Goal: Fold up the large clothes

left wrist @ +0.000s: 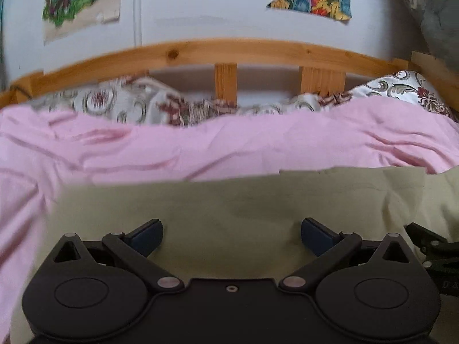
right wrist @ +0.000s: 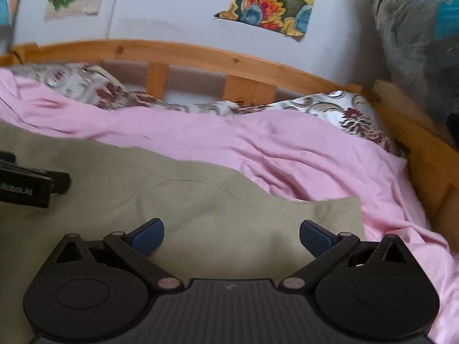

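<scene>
At the far left the pink sheet (left wrist: pixel 25 195) is covering the bed and running off past the left edge of the olive-green garment (left wrist: pixel 229 200), which is lying flat on top of it. The left gripper (left wrist: pixel 231 236) is hovering over that garment with its jaws standing wide apart and nothing between the blue pads (left wrist: pixel 146 236); the cloth is lying beneath and ahead of them, its straight far edge reaching the pink sheet well beyond the fingertips. Just to the right of this gripper, at the picture's edge, part of the right gripper is showing, so the two are sitting side by side over the same piece. In the right wrist view the left gripper (right wrist: pixel 34 185) is appearing at the left margin, above the garment (right wrist: pixel 172 200). The right gripper (right wrist: pixel 231 238) is likewise spread fully open and gripping nothing, its pads (right wrist: pixel 315 238) poised over the garment's right portion; the cloth's corner is lying just beyond and to the right of its right finger. Further right the pink sheet (right wrist: pixel 330 166) is rumpling up toward the patterned pillows (right wrist: pixel 338 109) and the wooden bed frame (right wrist: pixel 430 172), with colourful pictures (right wrist: pixel 275 5) hanging on the pale wall behind.
</scene>
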Demonstrator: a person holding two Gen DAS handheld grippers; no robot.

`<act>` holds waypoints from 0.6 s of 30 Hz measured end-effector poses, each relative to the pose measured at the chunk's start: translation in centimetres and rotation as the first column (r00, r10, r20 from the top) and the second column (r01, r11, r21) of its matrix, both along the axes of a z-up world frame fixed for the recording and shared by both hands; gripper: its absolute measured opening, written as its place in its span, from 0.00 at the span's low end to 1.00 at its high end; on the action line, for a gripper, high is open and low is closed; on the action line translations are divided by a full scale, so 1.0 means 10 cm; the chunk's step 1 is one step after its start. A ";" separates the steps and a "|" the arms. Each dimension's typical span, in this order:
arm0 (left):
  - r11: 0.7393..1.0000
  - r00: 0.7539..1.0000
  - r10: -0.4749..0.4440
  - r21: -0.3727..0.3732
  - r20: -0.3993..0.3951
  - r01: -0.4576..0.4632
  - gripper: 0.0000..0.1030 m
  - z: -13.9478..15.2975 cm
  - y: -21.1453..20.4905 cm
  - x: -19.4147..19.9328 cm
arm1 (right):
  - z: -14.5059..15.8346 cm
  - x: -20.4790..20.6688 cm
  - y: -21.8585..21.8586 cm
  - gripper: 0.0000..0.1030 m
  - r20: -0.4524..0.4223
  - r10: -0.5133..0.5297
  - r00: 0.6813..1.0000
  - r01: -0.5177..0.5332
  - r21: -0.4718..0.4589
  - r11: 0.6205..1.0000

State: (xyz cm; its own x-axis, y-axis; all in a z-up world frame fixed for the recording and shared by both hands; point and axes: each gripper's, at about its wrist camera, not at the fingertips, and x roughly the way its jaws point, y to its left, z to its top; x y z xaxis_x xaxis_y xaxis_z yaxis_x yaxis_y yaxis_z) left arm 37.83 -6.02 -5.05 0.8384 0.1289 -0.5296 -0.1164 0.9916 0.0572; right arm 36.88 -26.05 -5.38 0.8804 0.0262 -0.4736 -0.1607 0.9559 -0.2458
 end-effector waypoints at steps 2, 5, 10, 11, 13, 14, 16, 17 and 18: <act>0.999 1.000 0.023 0.035 0.009 -0.023 0.99 -0.04 0.04 0.13 | -0.06 0.11 -0.01 1.00 0.006 -0.025 1.000 0.025 0.012 1.000; 0.995 0.997 0.076 0.059 0.000 -0.076 0.99 -0.16 0.17 0.31 | -0.14 0.29 -0.11 1.00 -0.032 -0.040 0.999 0.042 0.063 0.997; 0.994 0.994 0.107 0.013 -0.035 -0.107 0.99 -0.35 0.35 0.51 | -0.28 0.48 -0.20 1.00 -0.075 -0.035 0.997 0.045 0.132 0.990; 0.994 0.994 0.107 0.010 -0.036 -0.107 0.99 -0.36 0.36 0.52 | -0.30 0.49 -0.20 1.00 -0.077 -0.034 0.996 0.044 0.130 0.991; 0.994 0.994 0.106 0.010 -0.036 -0.106 0.99 -0.37 0.36 0.54 | -0.33 0.54 -0.20 1.00 -0.082 -0.032 0.996 0.042 0.127 0.991; 0.994 0.994 0.105 0.008 -0.037 -0.105 0.99 -0.37 0.36 0.55 | -0.35 0.55 -0.20 1.00 -0.085 -0.031 0.996 0.042 0.129 0.991; 0.995 0.994 0.102 -0.001 -0.039 -0.102 0.99 -0.38 0.38 0.57 | -0.37 0.56 -0.21 1.00 -0.088 -0.030 0.996 0.042 0.137 0.990; 0.995 0.994 0.101 -0.009 -0.040 -0.101 0.99 -0.38 0.39 0.57 | -0.38 0.56 -0.22 1.00 -0.090 -0.029 0.996 0.041 0.142 0.989; 0.995 0.994 0.101 -0.012 -0.041 -0.101 0.99 -0.38 0.38 0.57 | -0.38 0.56 -0.22 1.00 -0.091 -0.029 0.995 0.042 0.145 0.989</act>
